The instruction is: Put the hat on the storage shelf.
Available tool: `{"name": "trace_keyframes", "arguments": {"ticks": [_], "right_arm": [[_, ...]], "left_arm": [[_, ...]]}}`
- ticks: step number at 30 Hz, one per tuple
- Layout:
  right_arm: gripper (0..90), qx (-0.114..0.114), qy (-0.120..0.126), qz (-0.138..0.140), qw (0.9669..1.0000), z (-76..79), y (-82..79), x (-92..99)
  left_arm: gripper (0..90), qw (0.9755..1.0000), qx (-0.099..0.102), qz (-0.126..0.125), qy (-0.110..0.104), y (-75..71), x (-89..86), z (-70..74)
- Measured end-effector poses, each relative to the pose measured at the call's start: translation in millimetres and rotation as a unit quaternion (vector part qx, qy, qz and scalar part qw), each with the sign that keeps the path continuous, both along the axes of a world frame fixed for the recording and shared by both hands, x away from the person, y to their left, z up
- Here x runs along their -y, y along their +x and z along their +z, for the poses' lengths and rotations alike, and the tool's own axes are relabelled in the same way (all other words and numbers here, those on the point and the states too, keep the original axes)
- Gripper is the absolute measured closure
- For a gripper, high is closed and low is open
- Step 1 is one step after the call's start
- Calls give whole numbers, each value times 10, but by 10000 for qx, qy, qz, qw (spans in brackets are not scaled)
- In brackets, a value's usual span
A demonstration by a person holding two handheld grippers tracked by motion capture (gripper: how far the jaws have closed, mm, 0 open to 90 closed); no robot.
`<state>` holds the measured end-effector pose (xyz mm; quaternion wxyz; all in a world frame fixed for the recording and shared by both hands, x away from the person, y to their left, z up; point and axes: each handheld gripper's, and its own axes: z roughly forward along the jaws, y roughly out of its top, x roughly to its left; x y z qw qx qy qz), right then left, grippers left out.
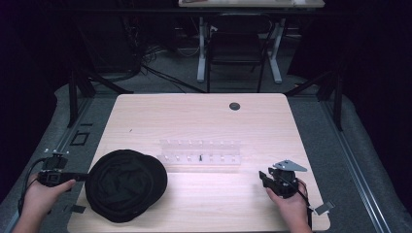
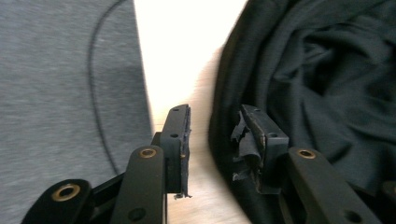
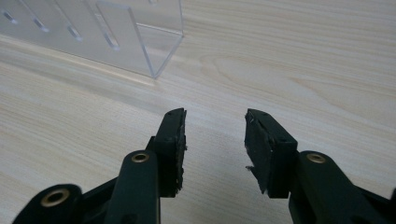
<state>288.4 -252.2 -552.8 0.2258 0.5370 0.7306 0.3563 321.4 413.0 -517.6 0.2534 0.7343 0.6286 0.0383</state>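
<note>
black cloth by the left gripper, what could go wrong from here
1. The left gripper has its jaws open at the edge of the bunched black cloth; it may pinch only a thin fold that slips out.
2. The cloth lies close to the clear acrylic rack, so dragging it might shove the rack.
3. The cloth sits near the table edge and could slide off.

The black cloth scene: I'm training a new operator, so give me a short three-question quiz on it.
1. True or false: the left gripper is shut on the black cloth.
2. The clear acrylic rack stands where? A) between the two grippers, farther up the table B) on the cloth C) on the floor
3. What lies between the pads of the right gripper?

Key:
1. False: its jaws stand apart at the cloth's edge, and I see no pinch.
2. A
3. Nothing but bare wooden table.
</note>
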Motion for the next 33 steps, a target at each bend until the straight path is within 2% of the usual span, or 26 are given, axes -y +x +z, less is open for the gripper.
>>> {"name": "trace_keyframes", "arguments": {"ticks": [1, 2, 5, 6, 9, 13, 14, 17, 20, 22, 28, 33], "right_arm": [[581, -3, -4, -2, 10000, -3, 2, -4], [581, -15, 14, 18, 10000, -5, 5, -4], [581, -10, 39, 20, 10000, -5, 5, -4], [581, -9, 33, 12, 10000, -3, 1, -3], [581, -16, 59, 29, 10000, -4, 1, -2], [581, -23, 84, 35, 10000, -7, 6, -6], [581, -32, 94, 47, 9999, -7, 8, -8], [581, -33, 95, 57, 9999, -7, 8, -9], [580, -62, 83, 55, 9999, -8, 9, -13], [580, -78, 113, 70, 9999, -11, 8, -19], [580, -67, 154, 63, 9998, -13, 11, -21], [577, -88, 223, 45, 9997, -10, 15, -11]], "left_arm": [[634, 10000, 9, 2, -8, 4, 10, -21], [634, 9999, -88, -11, 59, 9, 20, -34], [634, 9999, -92, 23, 109, 12, 30, -64], [632, 9998, -198, 16, 67, 14, 17, -73], [613, 9998, -196, 24, 54, 16, 9, -99], [592, 9995, -299, 16, -114, 17, 5, -123], [564, 9994, -323, -1, -126, 18, 7, -141], [563, 9991, -396, 18, -143, 19, 16, -162], [577, 9988, -470, 8, -113, 25, 36, -188], [611, 9985, -525, 4, -169, 33, 47, -190], [631, 9975, -658, 15, -239, 59, 75, -211], [703, 9970, -736, -24, -238, 75, 110, -236]]}}
